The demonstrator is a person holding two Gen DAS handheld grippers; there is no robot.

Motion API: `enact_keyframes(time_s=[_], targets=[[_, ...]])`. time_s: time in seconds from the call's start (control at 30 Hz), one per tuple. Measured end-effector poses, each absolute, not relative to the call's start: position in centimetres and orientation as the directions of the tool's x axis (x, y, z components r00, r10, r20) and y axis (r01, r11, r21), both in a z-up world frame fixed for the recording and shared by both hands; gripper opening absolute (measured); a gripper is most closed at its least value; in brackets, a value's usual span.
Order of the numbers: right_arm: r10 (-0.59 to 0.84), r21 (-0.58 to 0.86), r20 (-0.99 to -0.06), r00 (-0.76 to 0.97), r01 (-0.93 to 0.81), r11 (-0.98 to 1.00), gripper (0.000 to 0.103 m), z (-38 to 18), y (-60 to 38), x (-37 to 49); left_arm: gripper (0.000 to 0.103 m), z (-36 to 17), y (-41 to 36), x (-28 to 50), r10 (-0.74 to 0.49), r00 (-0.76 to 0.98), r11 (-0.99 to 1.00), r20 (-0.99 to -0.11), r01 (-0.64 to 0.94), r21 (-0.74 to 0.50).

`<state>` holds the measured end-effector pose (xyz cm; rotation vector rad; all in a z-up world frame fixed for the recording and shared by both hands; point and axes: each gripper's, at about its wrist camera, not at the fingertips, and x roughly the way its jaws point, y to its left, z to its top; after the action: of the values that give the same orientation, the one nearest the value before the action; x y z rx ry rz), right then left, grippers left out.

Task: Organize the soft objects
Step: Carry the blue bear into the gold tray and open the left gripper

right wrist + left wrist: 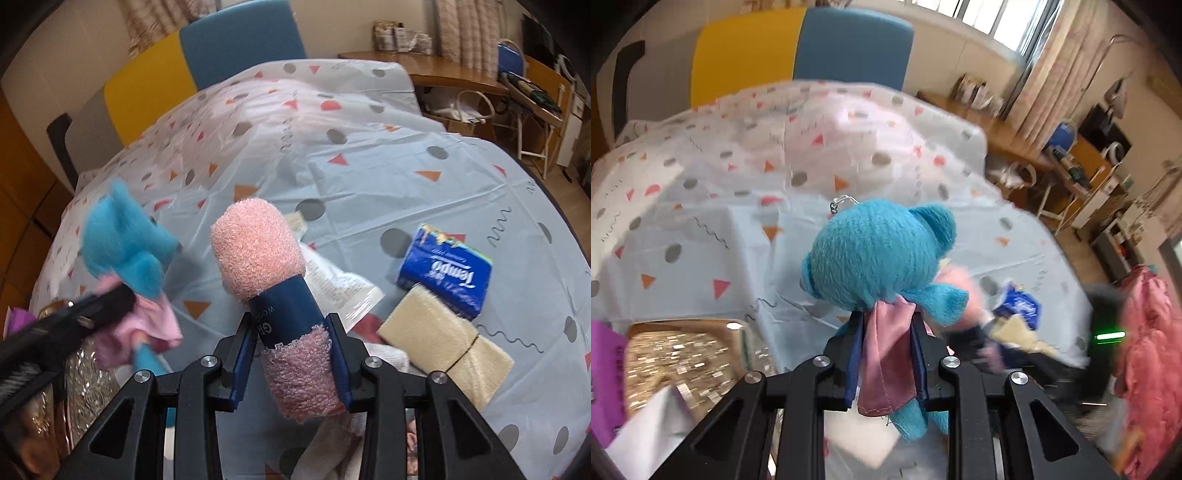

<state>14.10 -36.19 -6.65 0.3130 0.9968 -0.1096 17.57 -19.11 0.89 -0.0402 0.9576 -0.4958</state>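
My left gripper (886,332) is shut on a blue plush bear (879,254) with a pink cloth at its body, held above the table. It also shows at the left of the right wrist view, the bear (122,240) blurred. My right gripper (293,339) is shut on a rolled pink towel (258,243) with a dark blue paper band, held upright above the table. On the table lie a folded cream towel (443,343) bound with a band and a blue Tempo tissue pack (445,269).
The table wears a light blue cloth (369,173) with triangles and dots. A shiny gold box (676,362) stands at the lower left beside a purple object (604,376). A flat white packet (340,284) lies behind the pink towel. Chairs and a wooden desk stand beyond.
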Motion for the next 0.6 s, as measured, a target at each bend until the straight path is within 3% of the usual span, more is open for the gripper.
enact_keyframes(time_s=[0.37, 0.47, 0.6], targets=[[0.009, 0.078, -0.885, 0.465, 0.129, 0.989, 0.037, -9.2, -33.2, 14.5, 0.024, 9.7, -4.9, 11.3, -0.478, 0.63, 0.878, -0.613, 0.365, -0.31], [0.006, 0.076, -0.884, 0.467, 0.131, 0.988, 0.037, -9.1, -33.2, 14.5, 0.024, 9.6, 1.7, 9.7, -0.409, 0.682, 0.912, -0.606, 0.287, -0.293], [-0.002, 0.063, -0.89, 0.456, 0.127, 0.99, 0.037, -9.3, -33.1, 14.4, 0.024, 6.2, 10.5, 8.7, -0.266, 0.687, 0.958, -0.676, 0.114, -0.262]])
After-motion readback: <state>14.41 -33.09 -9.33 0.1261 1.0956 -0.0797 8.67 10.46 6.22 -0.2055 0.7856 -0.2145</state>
